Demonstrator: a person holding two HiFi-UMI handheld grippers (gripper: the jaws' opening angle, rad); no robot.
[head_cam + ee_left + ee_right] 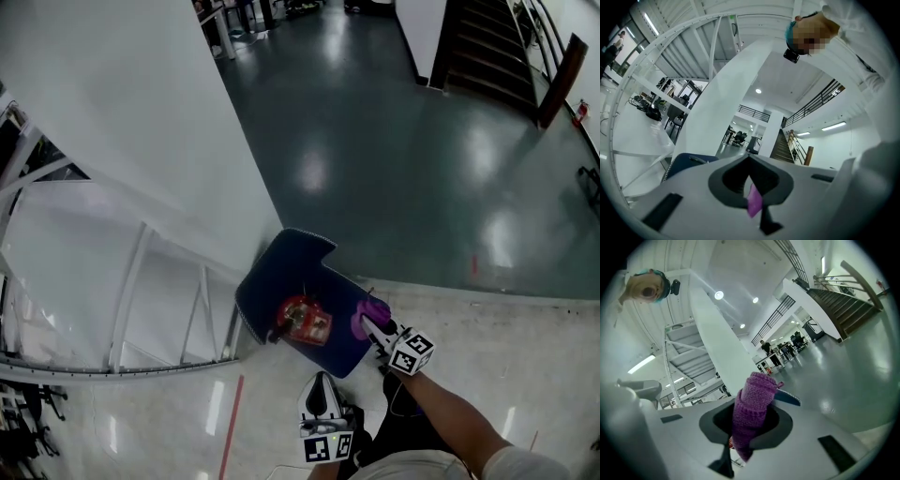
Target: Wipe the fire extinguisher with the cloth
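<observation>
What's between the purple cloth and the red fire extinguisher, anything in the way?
Nothing that shows. In the head view, the cloth held by the right gripper is just right of the fire extinguisher, with only bare blue mat between them.

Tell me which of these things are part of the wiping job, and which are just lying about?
Part of the job:
- red fire extinguisher, sitting in the dark blue box
- purple cloth, gripped by the right gripper

Just there:
- white pillar
- staircase
- white metal frame
</observation>
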